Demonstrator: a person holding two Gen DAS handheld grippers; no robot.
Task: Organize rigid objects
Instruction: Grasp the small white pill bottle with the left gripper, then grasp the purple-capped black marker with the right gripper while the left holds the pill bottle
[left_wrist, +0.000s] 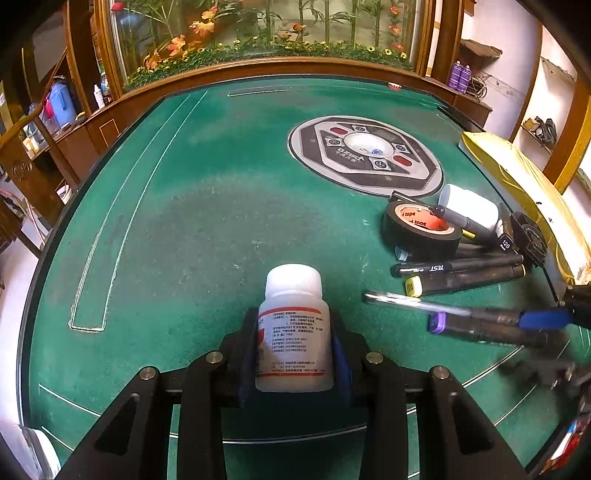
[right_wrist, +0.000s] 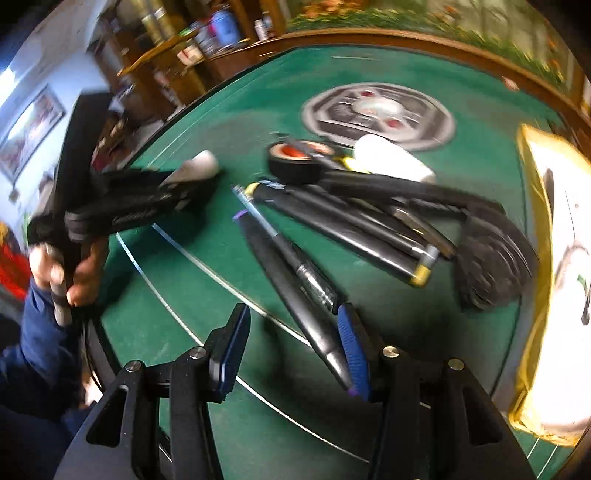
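My left gripper (left_wrist: 294, 325) is shut on a white pill bottle (left_wrist: 294, 332) with a red-striped label, held just above the green felt table (left_wrist: 184, 221); it also shows in the right wrist view (right_wrist: 195, 168). My right gripper (right_wrist: 291, 339) is open over the table; a black marker with a purple end (right_wrist: 295, 295) lies against its right finger. A pile sits beyond: black tape roll (left_wrist: 421, 229), white bottle on its side (left_wrist: 469, 206), several black pens and markers (left_wrist: 461, 275), a silver pen (left_wrist: 413, 302).
A round control panel (left_wrist: 365, 155) is set in the table's middle. A gold-wrapped package (right_wrist: 550, 280) lies along the right edge. A small black fan (right_wrist: 491, 266) lies by the pens. A wooden rail and plant display stand behind the table.
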